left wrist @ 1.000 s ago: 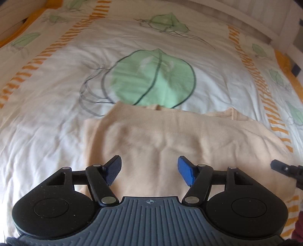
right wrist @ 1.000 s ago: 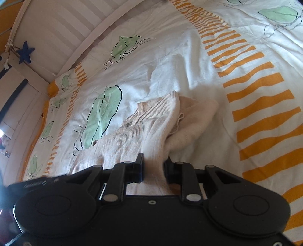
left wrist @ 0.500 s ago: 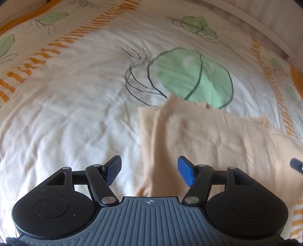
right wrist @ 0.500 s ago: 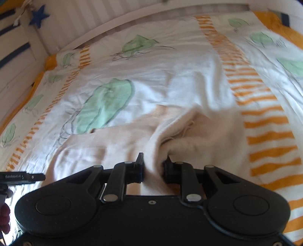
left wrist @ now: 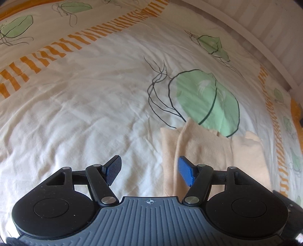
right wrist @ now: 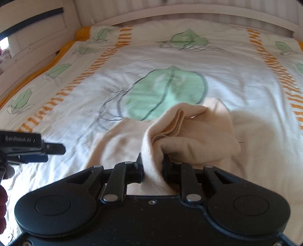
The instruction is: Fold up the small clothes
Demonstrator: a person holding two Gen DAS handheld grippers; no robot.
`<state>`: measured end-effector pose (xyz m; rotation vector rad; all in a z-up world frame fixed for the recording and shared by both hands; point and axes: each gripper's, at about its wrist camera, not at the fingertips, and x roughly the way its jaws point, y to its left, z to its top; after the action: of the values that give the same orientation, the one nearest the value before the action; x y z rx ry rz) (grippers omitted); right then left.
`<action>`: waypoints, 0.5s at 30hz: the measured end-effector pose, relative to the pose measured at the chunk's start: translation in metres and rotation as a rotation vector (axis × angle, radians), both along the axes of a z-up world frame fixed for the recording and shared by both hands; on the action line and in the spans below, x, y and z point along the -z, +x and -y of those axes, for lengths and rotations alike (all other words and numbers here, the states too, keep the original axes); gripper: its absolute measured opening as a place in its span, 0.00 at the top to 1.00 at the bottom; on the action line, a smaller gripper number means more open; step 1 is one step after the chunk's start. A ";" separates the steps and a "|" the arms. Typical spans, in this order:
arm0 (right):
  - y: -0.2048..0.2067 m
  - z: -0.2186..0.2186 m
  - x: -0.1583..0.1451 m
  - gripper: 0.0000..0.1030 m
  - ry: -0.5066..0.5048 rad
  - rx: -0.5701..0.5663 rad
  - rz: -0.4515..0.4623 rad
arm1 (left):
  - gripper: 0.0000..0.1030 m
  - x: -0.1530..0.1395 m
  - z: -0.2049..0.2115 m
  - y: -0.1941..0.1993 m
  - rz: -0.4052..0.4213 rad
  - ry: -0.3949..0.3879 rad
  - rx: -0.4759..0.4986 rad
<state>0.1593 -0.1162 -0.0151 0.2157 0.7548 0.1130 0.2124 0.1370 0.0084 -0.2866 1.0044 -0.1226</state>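
Right now the right gripper [right wrist: 152, 166] pinches a bunched fold of the cream knitted garment [right wrist: 191, 136], its black fingers pressed against the fabric from both sides. The pinched part is lifted into a rumpled hump with a doubled edge showing at its top, while the rest of the garment lies spread on the bedcover [right wrist: 155, 56], partly over a large green leaf print [right wrist: 164, 90].

Off to the left in the right wrist view, the left gripper [right wrist: 55, 149] hangs above the white cover, apart from the garment. From its own camera, the left gripper [left wrist: 149, 170] has its blue-padded fingers [left wrist: 184, 171] spread wide with nothing between them; the garment [left wrist: 204, 149] lies flat behind the right-hand pad, its left edge in layered strips. Orange striped bands [left wrist: 62, 47] cross the bedcover [left wrist: 75, 106], and a white slatted bed frame [right wrist: 170, 7] runs along the far side.
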 end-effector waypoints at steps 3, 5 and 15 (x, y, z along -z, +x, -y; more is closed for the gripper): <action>0.004 -0.023 0.003 0.73 -0.050 -0.028 -0.001 | 0.37 0.001 -0.010 0.002 -0.009 -0.021 -0.017; 0.006 -0.036 0.006 0.73 -0.088 -0.043 0.002 | 0.37 0.000 -0.015 0.004 -0.013 -0.035 -0.025; 0.003 -0.086 0.018 0.64 -0.259 -0.148 0.020 | 0.37 0.001 -0.025 0.006 -0.025 -0.056 -0.037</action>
<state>0.1621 -0.0299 -0.0334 -0.0875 0.7569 0.1564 0.2182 0.1621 0.0069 -0.3584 1.0212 -0.1144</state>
